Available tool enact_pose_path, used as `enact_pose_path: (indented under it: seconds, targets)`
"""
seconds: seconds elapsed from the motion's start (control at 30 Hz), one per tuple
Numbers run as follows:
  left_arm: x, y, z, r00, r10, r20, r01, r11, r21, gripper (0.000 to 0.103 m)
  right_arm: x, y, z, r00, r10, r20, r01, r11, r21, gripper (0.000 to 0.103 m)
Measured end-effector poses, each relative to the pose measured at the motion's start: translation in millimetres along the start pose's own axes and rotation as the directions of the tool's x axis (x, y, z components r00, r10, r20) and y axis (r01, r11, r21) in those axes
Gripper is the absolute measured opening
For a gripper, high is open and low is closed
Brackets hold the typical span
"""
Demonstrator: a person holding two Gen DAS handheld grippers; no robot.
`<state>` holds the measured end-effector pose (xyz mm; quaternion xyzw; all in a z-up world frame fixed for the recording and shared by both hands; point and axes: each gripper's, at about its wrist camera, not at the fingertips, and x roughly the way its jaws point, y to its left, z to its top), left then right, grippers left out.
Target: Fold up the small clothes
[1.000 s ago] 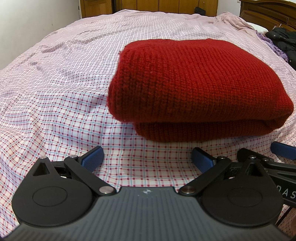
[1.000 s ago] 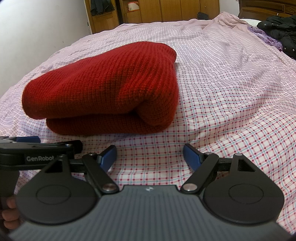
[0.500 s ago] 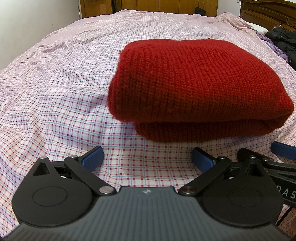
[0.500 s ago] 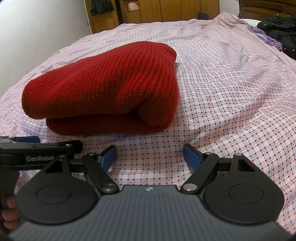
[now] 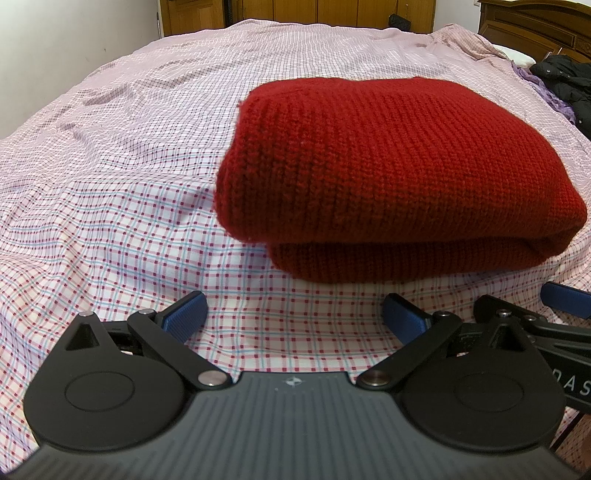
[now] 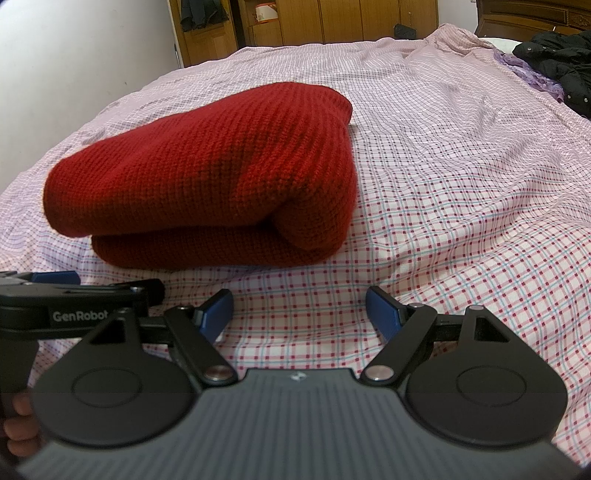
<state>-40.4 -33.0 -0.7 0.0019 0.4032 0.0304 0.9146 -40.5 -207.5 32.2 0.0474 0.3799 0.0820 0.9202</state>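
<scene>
A red knitted garment (image 5: 388, 170) lies folded in a thick bundle on the checked bed sheet (image 5: 110, 221). It also shows in the right wrist view (image 6: 207, 184), ahead and to the left. My left gripper (image 5: 293, 314) is open and empty, low over the sheet, just short of the bundle's near edge. My right gripper (image 6: 299, 308) is open and empty, just in front of the bundle's right end. The two grippers sit side by side; the left gripper's body shows in the right wrist view (image 6: 74, 299).
Dark clothes (image 6: 561, 62) and a purple cloth (image 6: 532, 79) lie at the far right of the bed. Wooden cabinets (image 6: 295, 22) and a headboard (image 5: 535, 18) stand beyond. A white wall (image 6: 74, 55) runs along the left.
</scene>
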Motion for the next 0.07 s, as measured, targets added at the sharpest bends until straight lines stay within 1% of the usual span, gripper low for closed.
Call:
enact_pose_path:
  seconds: [0.07]
  targets:
    - [0.0,-0.1,0.2,1.0,0.0,0.0,0.0,1.0,0.0,0.103,0.0,-0.1,-0.1,1.0,0.0,0.0,0.0,1.0,0.0,0.08]
